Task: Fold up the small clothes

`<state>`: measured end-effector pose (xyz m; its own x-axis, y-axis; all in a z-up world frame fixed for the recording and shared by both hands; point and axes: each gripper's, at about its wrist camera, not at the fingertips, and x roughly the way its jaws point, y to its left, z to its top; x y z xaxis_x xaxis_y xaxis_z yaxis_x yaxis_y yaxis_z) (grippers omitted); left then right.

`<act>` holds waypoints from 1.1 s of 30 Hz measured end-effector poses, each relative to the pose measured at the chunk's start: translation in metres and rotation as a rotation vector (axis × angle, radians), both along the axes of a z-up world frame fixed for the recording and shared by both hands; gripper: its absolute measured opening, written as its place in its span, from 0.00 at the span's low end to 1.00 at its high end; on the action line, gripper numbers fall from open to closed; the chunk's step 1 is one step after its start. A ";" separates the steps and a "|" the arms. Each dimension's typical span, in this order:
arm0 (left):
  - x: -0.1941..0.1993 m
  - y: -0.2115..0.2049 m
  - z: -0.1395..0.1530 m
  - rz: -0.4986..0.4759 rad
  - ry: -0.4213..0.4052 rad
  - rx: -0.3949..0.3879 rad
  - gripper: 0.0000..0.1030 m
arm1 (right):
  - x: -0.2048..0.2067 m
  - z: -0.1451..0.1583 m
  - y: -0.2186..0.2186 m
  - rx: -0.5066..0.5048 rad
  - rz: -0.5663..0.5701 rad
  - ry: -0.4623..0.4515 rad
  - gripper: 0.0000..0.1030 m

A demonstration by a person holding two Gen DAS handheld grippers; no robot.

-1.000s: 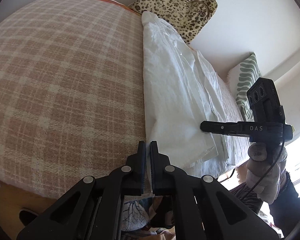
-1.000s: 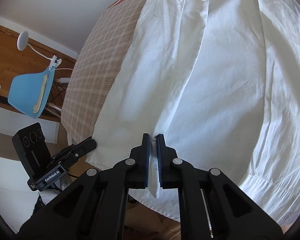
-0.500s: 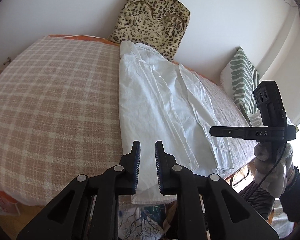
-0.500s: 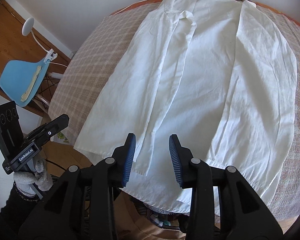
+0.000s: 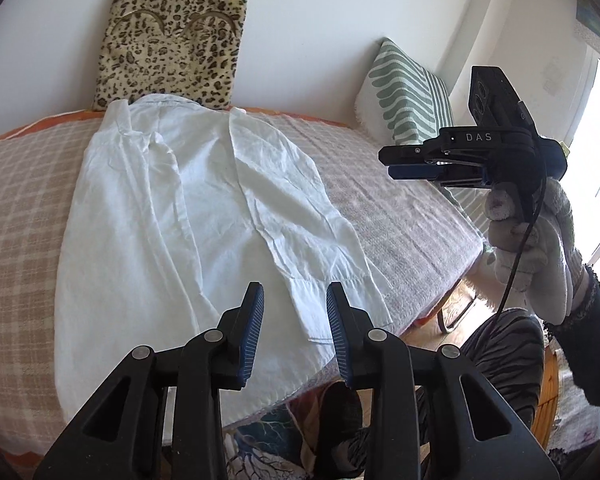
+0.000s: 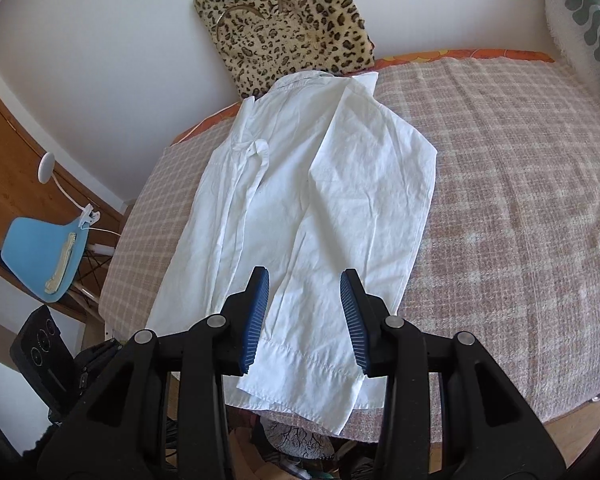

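Note:
A white long-sleeved shirt [image 5: 172, 216] [image 6: 320, 200] lies flat on the plaid bed cover [image 6: 500, 200], collar toward the wall and hem at the near edge. Both sleeves are folded inward along its length. My left gripper [image 5: 295, 300] hovers above the hem, back from the cloth; its jaws are opening and nothing is between them. My right gripper [image 6: 305, 280] hangs over the lower right part of the shirt, open and empty. In the left wrist view the right gripper [image 5: 392, 162] floats off the bed's right side, held by a gloved hand [image 5: 540, 248].
A leopard-print cushion [image 5: 168, 40] leans on the wall behind the collar. A green-striped pillow [image 5: 404, 92] stands at the bed's far right. A blue chair [image 6: 40, 256] and a white clip lamp [image 6: 46, 164] are left of the bed. Bare plaid cover flanks the shirt.
Both grippers were shut at the shirt's near edge; they have opened, let the cloth go, and pulled back and upward. The shirt now lies flat. The left view has rolled level.

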<state>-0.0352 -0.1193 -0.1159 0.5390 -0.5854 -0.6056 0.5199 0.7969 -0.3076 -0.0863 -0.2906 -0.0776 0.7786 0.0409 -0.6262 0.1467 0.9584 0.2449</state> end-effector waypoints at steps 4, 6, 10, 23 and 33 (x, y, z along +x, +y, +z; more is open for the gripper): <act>-0.002 -0.037 -0.006 -0.076 -0.002 0.017 0.38 | -0.015 0.001 -0.024 0.021 -0.037 -0.022 0.38; -0.001 -0.057 -0.009 -0.110 0.010 0.022 0.42 | -0.020 0.002 -0.034 0.029 -0.052 -0.030 0.38; 0.005 -0.095 -0.020 -0.153 0.048 0.040 0.48 | -0.028 0.001 -0.052 0.043 -0.077 -0.032 0.38; 0.013 -0.170 -0.054 -0.153 0.008 0.271 0.48 | -0.034 -0.004 -0.119 0.139 -0.148 -0.054 0.38; 0.024 -0.171 -0.065 -0.097 -0.053 0.304 0.22 | 0.003 -0.007 -0.138 0.129 -0.144 -0.029 0.38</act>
